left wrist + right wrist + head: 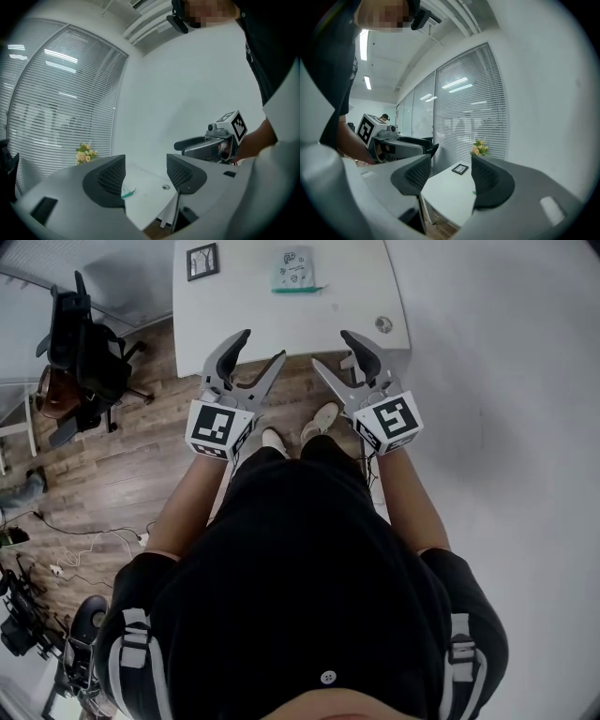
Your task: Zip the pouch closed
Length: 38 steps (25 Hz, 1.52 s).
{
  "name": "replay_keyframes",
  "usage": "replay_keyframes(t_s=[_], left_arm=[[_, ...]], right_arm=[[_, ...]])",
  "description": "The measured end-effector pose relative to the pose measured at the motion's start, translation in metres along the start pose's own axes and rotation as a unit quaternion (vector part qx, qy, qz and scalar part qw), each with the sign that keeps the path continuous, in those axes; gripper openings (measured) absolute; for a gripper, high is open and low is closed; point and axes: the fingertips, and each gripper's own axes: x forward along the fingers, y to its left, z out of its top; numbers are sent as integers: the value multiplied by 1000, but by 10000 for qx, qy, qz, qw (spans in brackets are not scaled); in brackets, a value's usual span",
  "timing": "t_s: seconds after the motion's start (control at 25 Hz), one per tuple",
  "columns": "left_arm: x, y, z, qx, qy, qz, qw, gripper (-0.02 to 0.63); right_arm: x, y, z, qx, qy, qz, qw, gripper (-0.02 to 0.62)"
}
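The pouch (298, 270), pale with small drawings and a teal zipper along its near edge, lies flat at the far middle of the white table (281, 320). In the left gripper view only its teal zipper edge (127, 192) shows between the jaws, far off. My left gripper (263, 345) and right gripper (330, 348) hang side by side at the table's near edge, well short of the pouch. Both are open with nothing between the jaws. Each gripper view shows the other gripper: the right gripper (211, 143) and the left gripper (396, 144).
A small black picture frame (202, 261) stands at the table's far left, and a round grommet (382, 324) sits near its right edge. A black office chair (89, 352) and loose cables (84, 554) are on the wooden floor to the left. Flowers (84, 153) stand by the blinds.
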Motion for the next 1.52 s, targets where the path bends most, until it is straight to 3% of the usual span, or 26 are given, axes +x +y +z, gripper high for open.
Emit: replay_keyframes(t_s=[0.52,1.0,1.32,1.52], left_arm=[[71,24,-5,56,154,338,9993,267],[161,44,-35,-88,658,545,9963,267],[216,57,-82,-268,1280,806,9881,265],[246,62,-138,-549,2015,936,9735,264]], right_arm=[[42,-80,-21,113,10,305,9995,270],[79,-169,-50,290,193,543,9979,268],[108,-226,-90,279,551,615,9962,264],[132,-253,-133,276,976,744,9921,256]])
